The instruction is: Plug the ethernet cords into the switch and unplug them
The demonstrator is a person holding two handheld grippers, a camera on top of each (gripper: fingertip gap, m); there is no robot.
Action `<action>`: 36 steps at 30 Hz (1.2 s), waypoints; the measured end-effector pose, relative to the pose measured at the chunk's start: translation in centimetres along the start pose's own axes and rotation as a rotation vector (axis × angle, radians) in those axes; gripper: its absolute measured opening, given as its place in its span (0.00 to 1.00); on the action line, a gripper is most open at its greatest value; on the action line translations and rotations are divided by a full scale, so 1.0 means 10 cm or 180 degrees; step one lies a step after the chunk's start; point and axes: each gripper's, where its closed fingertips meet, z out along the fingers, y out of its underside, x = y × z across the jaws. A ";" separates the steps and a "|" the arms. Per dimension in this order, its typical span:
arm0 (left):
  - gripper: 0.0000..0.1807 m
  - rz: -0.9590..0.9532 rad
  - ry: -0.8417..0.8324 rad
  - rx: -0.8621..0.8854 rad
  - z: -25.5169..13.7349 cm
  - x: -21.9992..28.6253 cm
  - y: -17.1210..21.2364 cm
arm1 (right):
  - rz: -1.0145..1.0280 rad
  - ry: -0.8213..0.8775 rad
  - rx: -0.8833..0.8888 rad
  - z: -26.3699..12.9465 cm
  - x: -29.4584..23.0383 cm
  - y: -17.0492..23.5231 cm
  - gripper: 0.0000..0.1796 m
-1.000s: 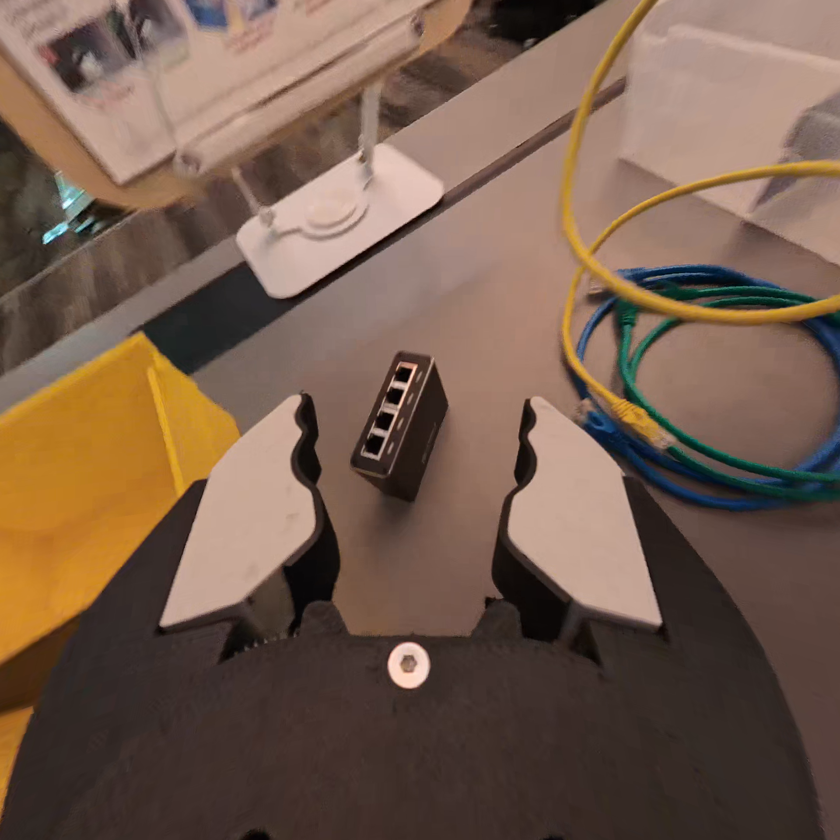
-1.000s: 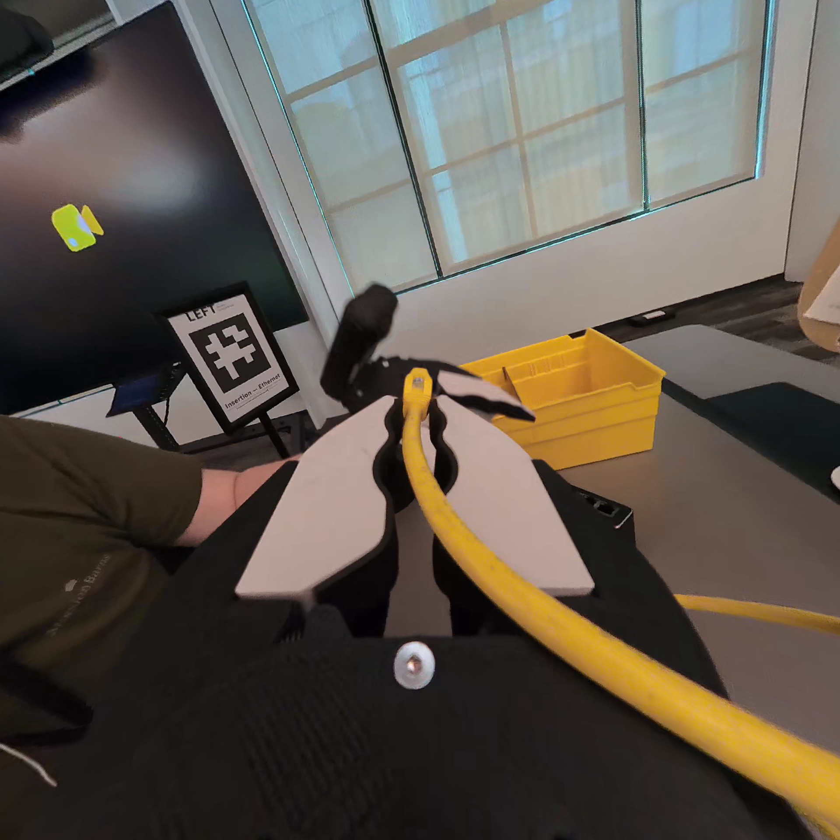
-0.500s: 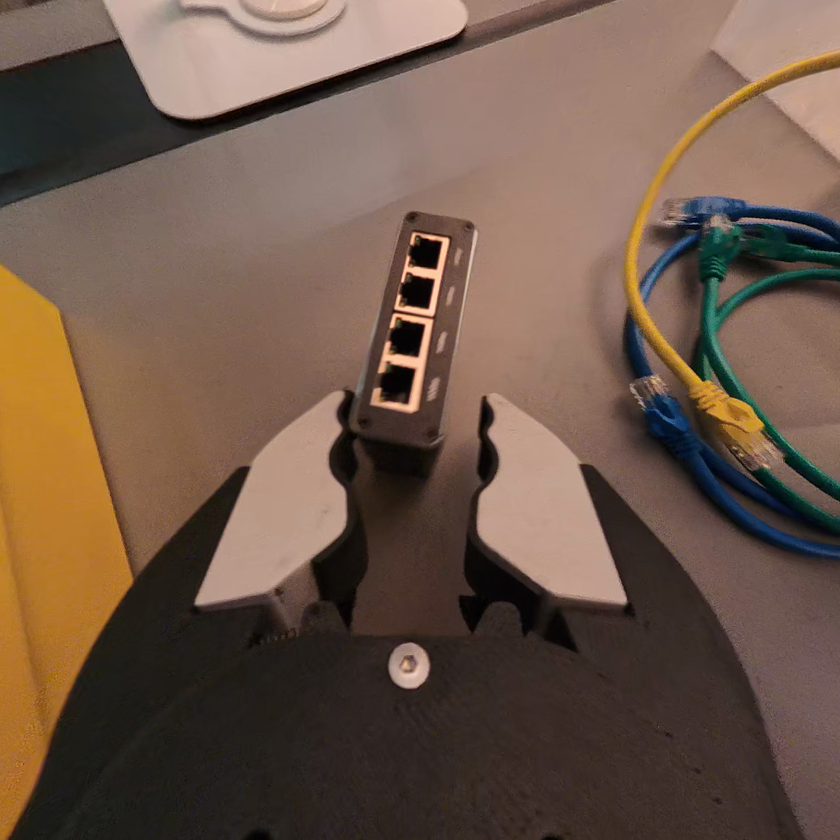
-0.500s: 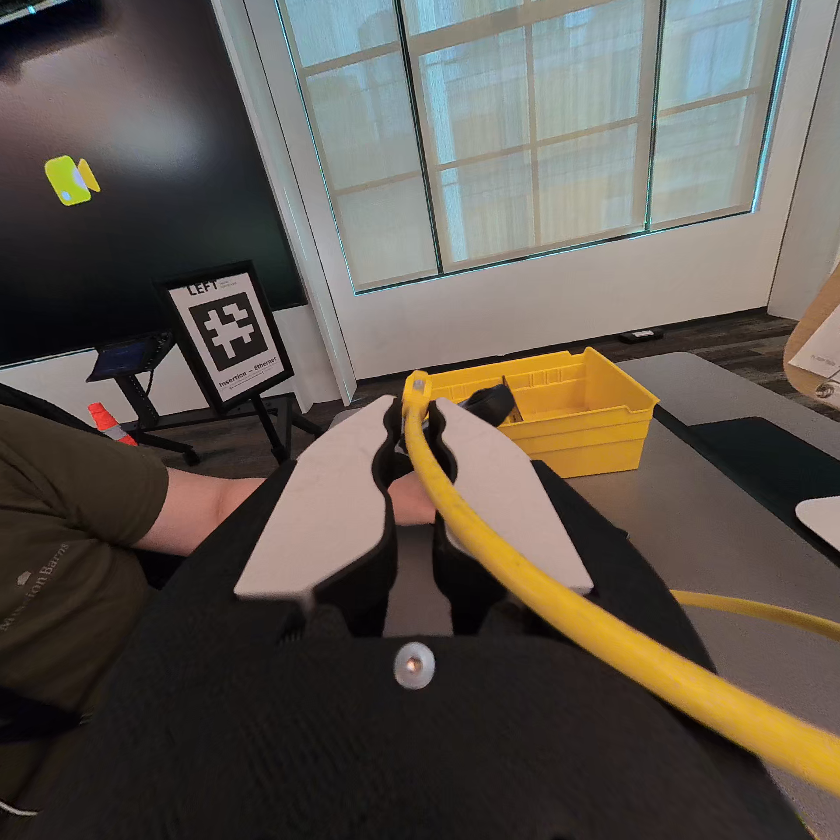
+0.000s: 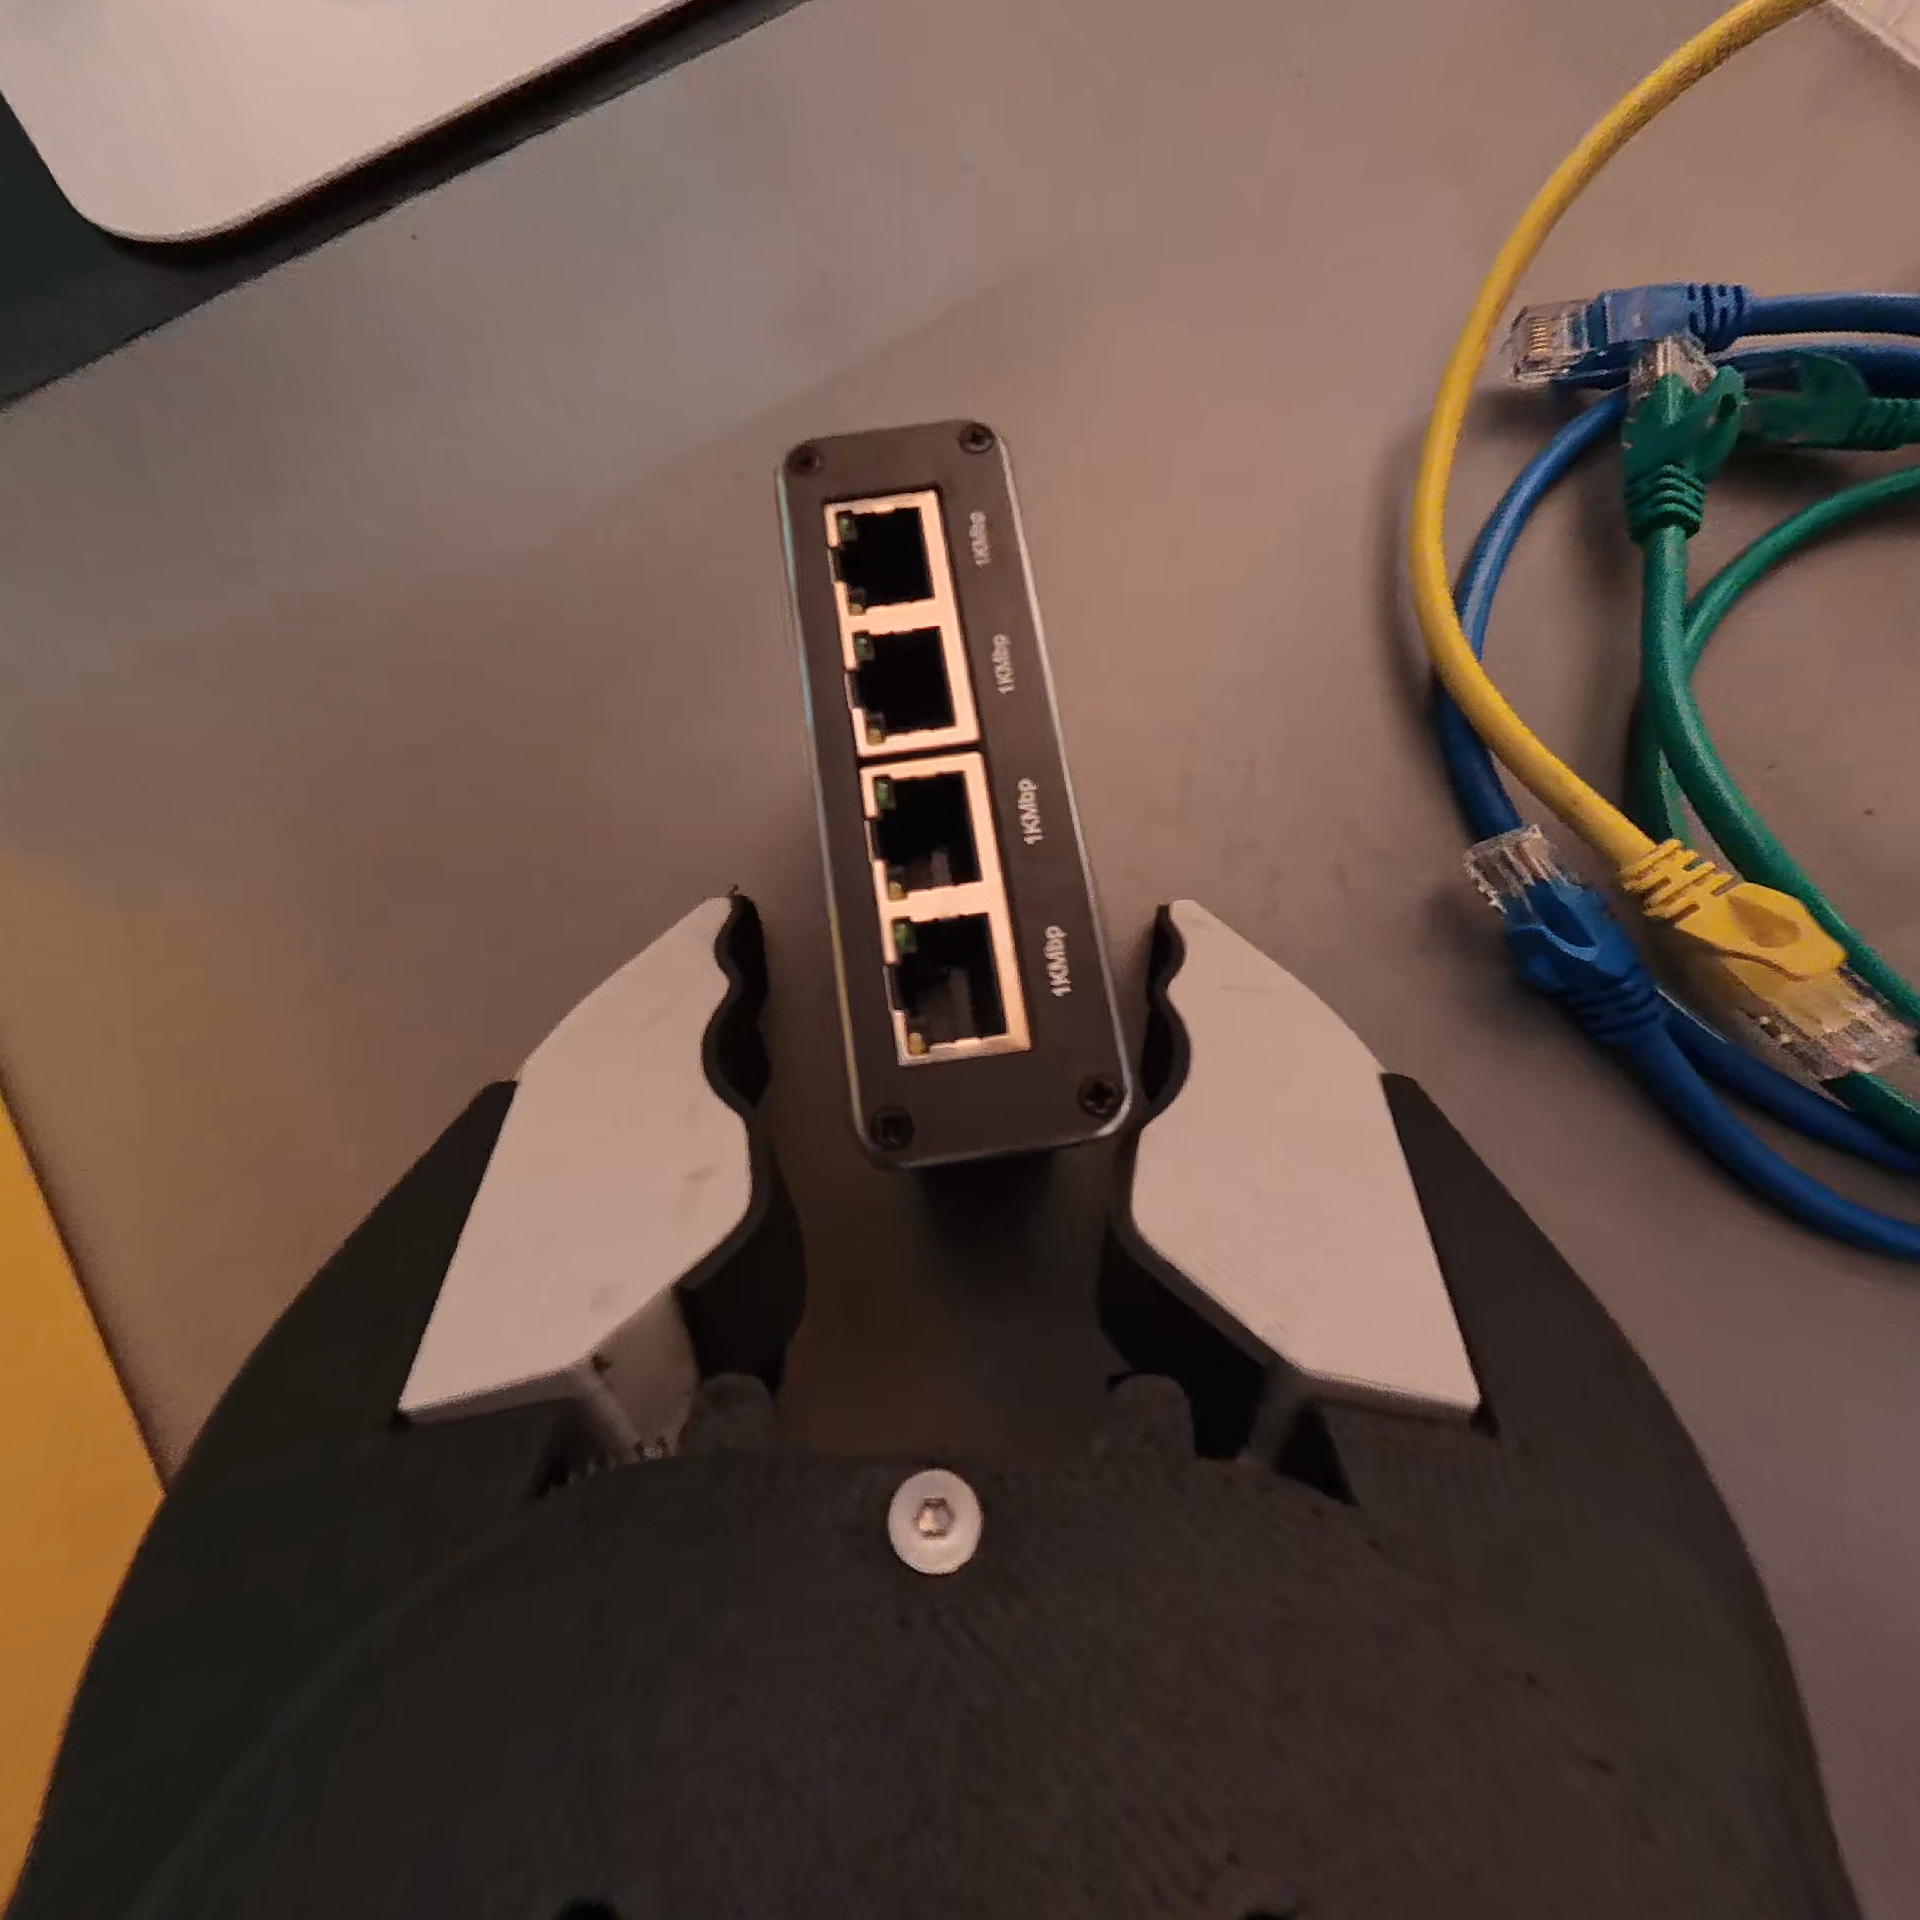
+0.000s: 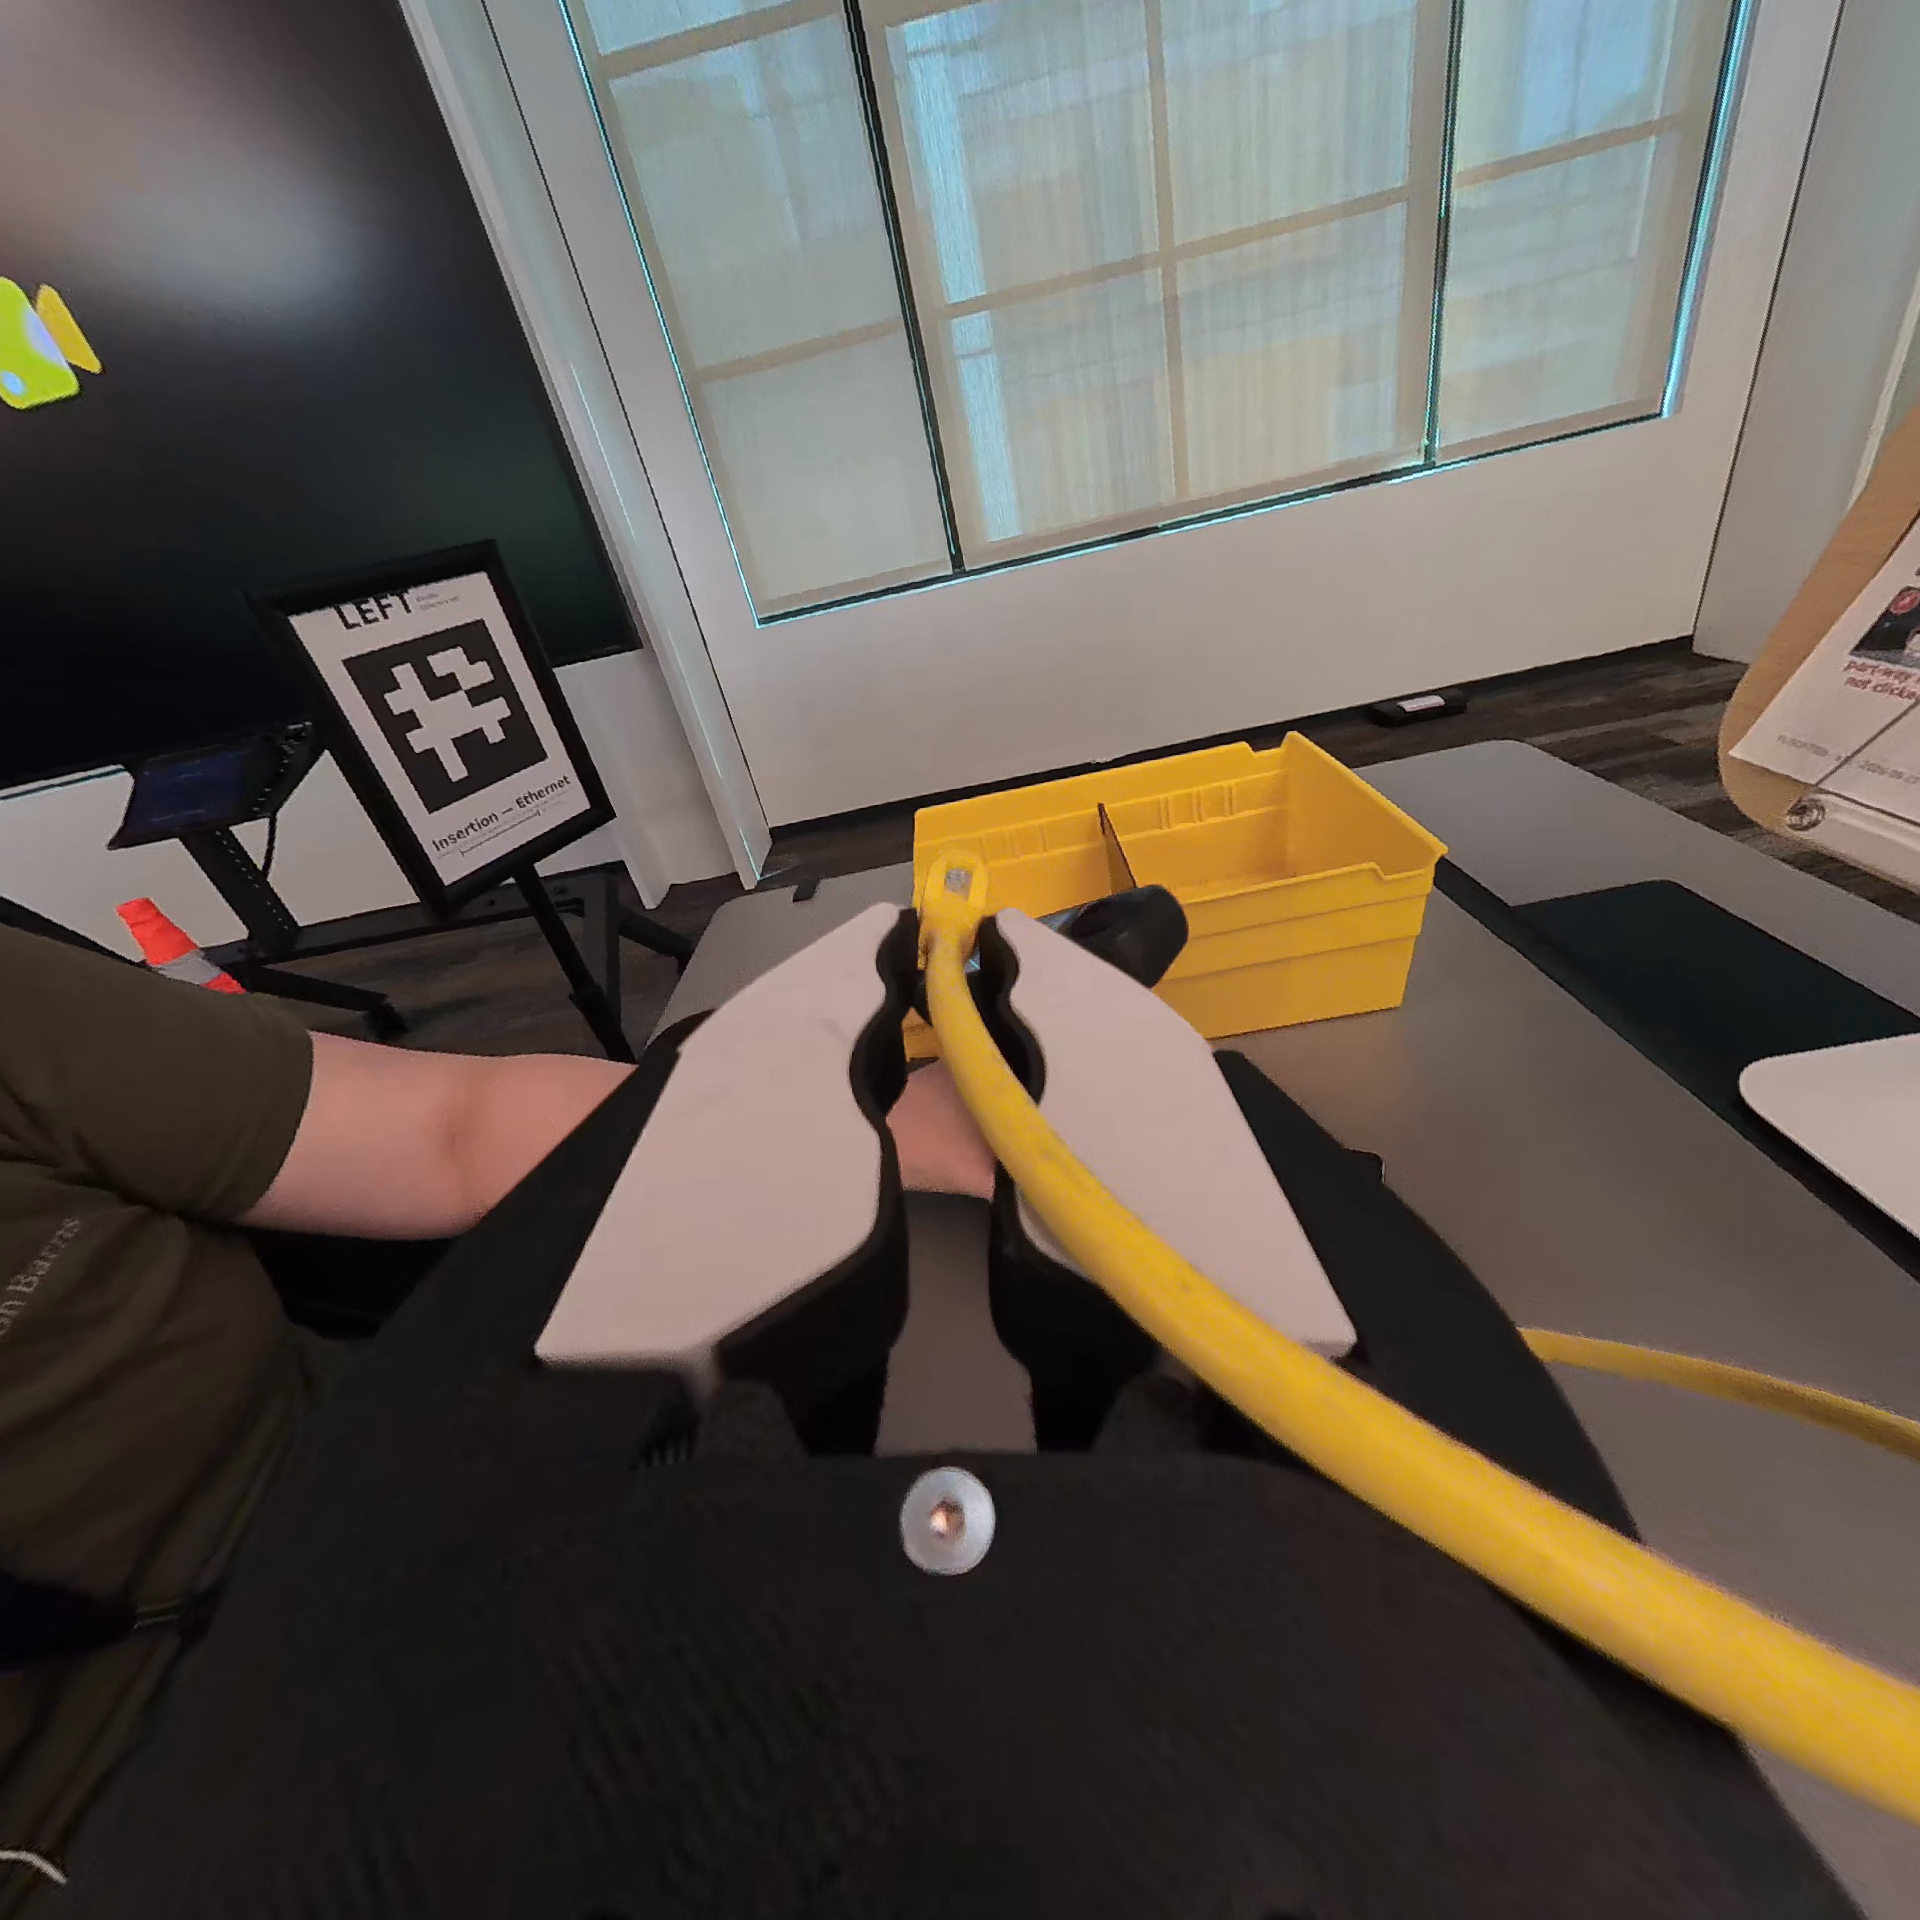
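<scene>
A black switch [image 5: 935,790] with four empty ports facing up lies on the grey table [image 5: 416,623]. My left gripper [image 5: 951,914] is open, its fingers on either side of the switch's near end; the right finger is close against it and the left stands a little apart. My right gripper [image 6: 940,925] is shut on a yellow ethernet cord [image 6: 1195,1278] just behind its plug [image 6: 956,883], held above the table. The cord's other plug [image 5: 1766,956] lies right of the switch with blue [image 5: 1558,935] and green [image 5: 1673,457] cords.
A yellow bin [image 6: 1299,883] stands at the table's far side and shows at the left edge of the left wrist view [image 5: 52,1351]. A white stand base [image 5: 260,94] lies beyond the switch. A person's arm [image 6: 468,1132] reaches in at the left. Across from one pair of fingers to the other is roughly 25 cm.
My left gripper has come down and forward until its fingers flank the switch's near end, and has narrowed. My right gripper keeps its hold on the yellow cord and has dipped slightly.
</scene>
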 end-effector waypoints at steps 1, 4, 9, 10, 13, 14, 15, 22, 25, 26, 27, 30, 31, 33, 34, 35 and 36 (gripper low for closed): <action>0.41 -0.0034 0.0004 -0.0010 0.01 -0.01 0.00 | -0.0005 -0.0002 -0.0023 0.01 0.00 0.02 0.06; 0.41 -0.0007 0.0023 -0.0010 0.02 -0.01 -0.01 | -0.0043 0.0029 -0.0116 0.04 0.00 0.07 0.06; 0.23 0.0057 0.0114 0.0034 0.04 -0.02 -0.06 | -0.0097 0.0059 -0.0245 0.06 0.01 0.13 0.06; 0.22 0.0070 0.0128 0.0036 0.05 -0.03 -0.07 | -0.0097 0.0083 -0.0265 0.06 0.03 0.14 0.06; 0.22 0.0146 0.0025 0.0263 -0.02 -0.08 -0.18 | -0.0032 0.0194 -0.0271 0.05 0.13 0.17 0.06; 0.22 0.0232 -0.0047 0.0360 -0.07 -0.10 -0.26 | -0.0033 0.0261 -0.0284 0.04 0.18 0.19 0.06; 0.21 0.0371 -0.0169 0.0439 -0.15 -0.12 -0.37 | -0.0064 0.0365 -0.0304 0.04 0.24 0.21 0.06; 0.21 0.2120 -0.1549 0.0941 -0.93 -0.12 -1.32 | -0.1291 0.1115 -0.0181 0.05 0.29 0.05 0.06; 0.21 0.2501 -0.1871 0.1171 -1.14 0.00 -1.63 | -0.1935 0.1513 -0.0127 0.05 0.24 -0.06 0.06; 0.21 0.2582 -0.1983 0.1234 -1.20 0.03 -1.69 | -0.2086 0.1591 -0.0106 0.05 0.22 -0.09 0.06; 0.21 0.2657 -0.2107 0.1288 -1.24 0.04 -1.74 | -0.2230 0.1650 -0.0058 0.05 0.19 -0.11 0.06; 0.21 0.2909 -0.2322 0.1349 -1.30 0.10 -1.81 | -0.2534 0.1841 0.0025 0.05 0.15 -0.15 0.06; 0.21 0.2938 -0.2346 0.1367 -1.31 0.11 -1.82 | -0.2594 0.1855 0.0028 0.06 0.14 -0.14 0.06; 0.21 0.2939 -0.2322 0.1378 -1.30 0.14 -1.83 | -0.2668 0.1920 0.0052 0.07 0.14 -0.15 0.06; 0.21 0.2958 -0.2346 0.1367 -1.29 0.15 -1.83 | -0.2674 0.1926 0.0029 0.08 0.14 -0.13 0.06; 0.21 0.3005 -0.2393 0.1360 -1.30 0.15 -1.83 | -0.2667 0.1941 -0.0005 0.10 0.15 -0.12 0.06; 0.21 0.3057 -0.2428 0.1380 -1.30 0.17 -1.83 | -0.2665 0.1979 -0.0016 0.10 0.16 -0.11 0.06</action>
